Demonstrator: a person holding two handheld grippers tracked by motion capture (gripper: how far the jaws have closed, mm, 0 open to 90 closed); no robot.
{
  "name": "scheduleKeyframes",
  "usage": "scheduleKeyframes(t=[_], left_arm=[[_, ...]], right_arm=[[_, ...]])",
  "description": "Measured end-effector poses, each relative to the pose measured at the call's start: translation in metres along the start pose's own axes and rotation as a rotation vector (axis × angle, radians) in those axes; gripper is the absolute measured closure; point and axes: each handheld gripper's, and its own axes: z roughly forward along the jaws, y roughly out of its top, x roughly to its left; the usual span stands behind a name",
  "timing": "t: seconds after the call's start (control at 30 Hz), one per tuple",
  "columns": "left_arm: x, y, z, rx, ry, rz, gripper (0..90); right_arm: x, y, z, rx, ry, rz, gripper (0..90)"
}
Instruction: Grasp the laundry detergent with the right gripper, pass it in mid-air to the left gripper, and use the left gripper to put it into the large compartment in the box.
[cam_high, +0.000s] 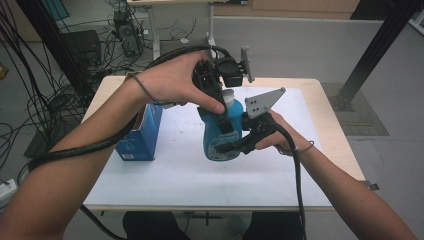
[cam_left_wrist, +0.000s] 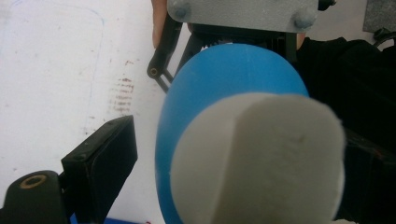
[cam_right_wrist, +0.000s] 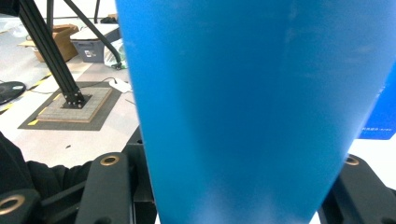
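White paper covers the wooden table (cam_high: 327, 112), and cables lie on the grey floor at far left. We see a dark blue carton (cam_high: 141, 136) standing at the table's left. Just right of it, near the middle, a blue bottle (cam_high: 220, 135) with a white cap (cam_left_wrist: 259, 161) stands upright on the paper. Our left gripper (cam_high: 222, 112) comes down from above; its jaws are spread on either side of the cap, with a clear gap on the one side we can see. Our right gripper (cam_high: 235, 145) reaches in level from the right, and its jaws are pinching the bottle's lower body on both sides.
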Motion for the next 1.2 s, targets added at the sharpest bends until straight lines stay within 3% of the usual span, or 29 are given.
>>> scheduleKeyframes(t=[1.2], left_arm=[[0.0045,-0.0039,-0.0032,-0.020,0.008,-0.017,10.7]], right_arm=[[-0.0031,-0.0021,-0.0005,-0.004,-0.004,0.010,42.8]])
